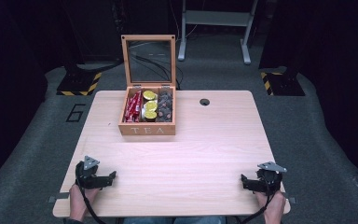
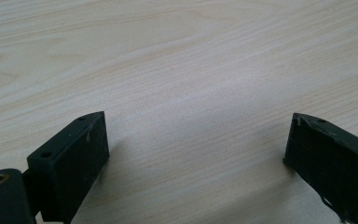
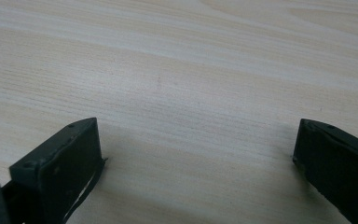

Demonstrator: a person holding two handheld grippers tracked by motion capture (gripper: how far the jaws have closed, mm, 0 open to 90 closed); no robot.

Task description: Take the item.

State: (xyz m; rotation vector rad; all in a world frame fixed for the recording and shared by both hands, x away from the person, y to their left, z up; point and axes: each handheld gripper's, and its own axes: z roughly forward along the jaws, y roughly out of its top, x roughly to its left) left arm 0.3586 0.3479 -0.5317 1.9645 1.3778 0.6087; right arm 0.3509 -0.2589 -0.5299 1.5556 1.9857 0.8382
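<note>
A light wooden table (image 1: 182, 154) stands on grey carpet, and on its far half, a little left of centre, sits a wooden tea box (image 1: 147, 125) with "TEA" lettered on its near wall. The box's glass-paned lid (image 1: 148, 58) stands upright at the back, so the inside is open to the high view. Three compartments run side by side: red packets (image 1: 133, 106) in the left one, yellow-topped round pods (image 1: 149, 104) in the middle one, and dark pods (image 1: 164, 106) in the right one. To the right of the box, near the far edge, the tabletop has a small round hole (image 1: 204, 101). At the near left corner the left gripper (image 1: 103, 179) rests on the table in the person's left hand (image 1: 78, 203), pointing right towards the middle. At the near right corner the right gripper (image 1: 248, 182) lies in the right hand (image 1: 274, 205), pointing left. Both are well apart from the box and from each other. In the left gripper view and the right gripper view alike, the two black jaws stand wide apart with bare wood grain between them, holding nothing.
</note>
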